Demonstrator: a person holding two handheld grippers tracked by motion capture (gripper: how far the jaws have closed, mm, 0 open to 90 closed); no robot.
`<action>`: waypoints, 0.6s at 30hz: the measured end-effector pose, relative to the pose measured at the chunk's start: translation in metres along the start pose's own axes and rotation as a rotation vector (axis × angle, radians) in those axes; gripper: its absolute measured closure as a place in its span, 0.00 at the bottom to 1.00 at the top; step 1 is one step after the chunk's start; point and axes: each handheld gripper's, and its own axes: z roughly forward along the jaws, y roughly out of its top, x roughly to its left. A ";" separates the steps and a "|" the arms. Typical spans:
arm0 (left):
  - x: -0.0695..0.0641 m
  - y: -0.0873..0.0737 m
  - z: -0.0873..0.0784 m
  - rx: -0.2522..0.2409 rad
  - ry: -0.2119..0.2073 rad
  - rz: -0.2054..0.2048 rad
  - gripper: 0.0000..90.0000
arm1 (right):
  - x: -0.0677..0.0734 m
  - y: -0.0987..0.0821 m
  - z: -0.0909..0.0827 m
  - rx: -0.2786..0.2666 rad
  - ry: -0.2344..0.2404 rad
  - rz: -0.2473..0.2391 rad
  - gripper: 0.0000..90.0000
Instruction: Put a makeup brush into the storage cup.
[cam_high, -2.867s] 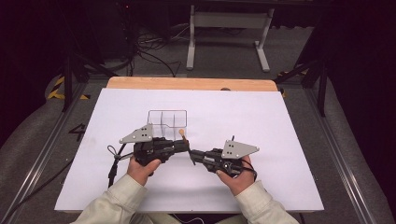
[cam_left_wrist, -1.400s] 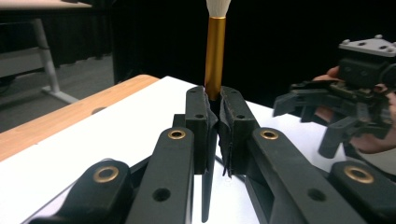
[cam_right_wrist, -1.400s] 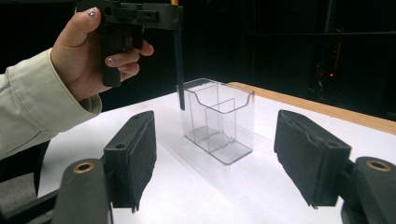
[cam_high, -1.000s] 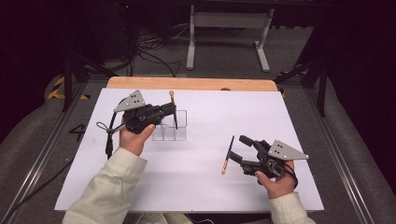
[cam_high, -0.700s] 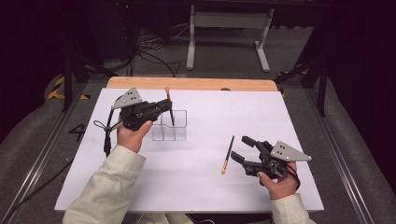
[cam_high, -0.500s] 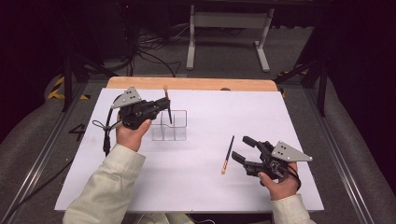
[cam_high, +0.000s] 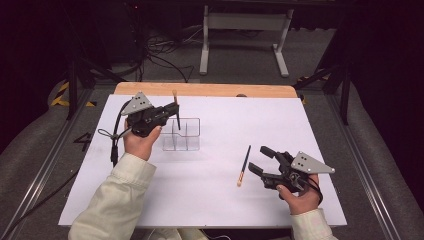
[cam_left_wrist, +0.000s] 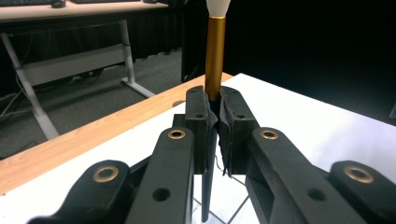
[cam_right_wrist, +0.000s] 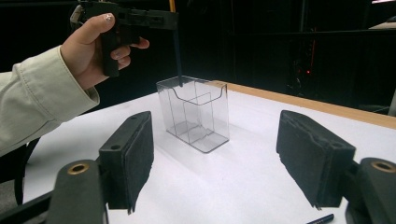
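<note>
My left gripper (cam_high: 175, 108) is shut on a makeup brush (cam_high: 176, 102) and holds it upright. Its gold ferrule and white bristles (cam_left_wrist: 215, 56) point up and its black handle points down. The handle's lower end (cam_right_wrist: 179, 70) hangs at the top rim of a clear divided organizer (cam_high: 181, 136), over its far left part. A second brush (cam_high: 244, 165), dark with an orange end, lies flat on the white table. My right gripper (cam_high: 259, 159) rests just right of it, open, with nothing between its pads (cam_right_wrist: 135, 140).
The white tabletop (cam_high: 225, 210) ends in a wooden strip (cam_high: 205, 90) at the far edge. Behind it stand a metal table frame (cam_high: 245, 30) and floor cables. A cable (cam_high: 114, 145) trails from my left gripper.
My left gripper has shifted slightly left with the brush, bringing it more upright over the organizer. The right gripper has stayed by the lying brush.
</note>
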 end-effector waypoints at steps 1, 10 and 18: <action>0.001 -0.001 0.001 0.005 -0.001 -0.003 0.92 | 0.000 0.000 0.000 0.001 0.000 -0.001 0.32; 0.008 -0.009 0.009 0.041 -0.016 -0.036 0.92 | 0.000 0.000 0.000 0.000 0.001 -0.001 0.31; 0.011 -0.016 0.016 0.080 -0.030 -0.059 0.92 | 0.001 0.000 0.000 0.000 0.003 0.001 0.31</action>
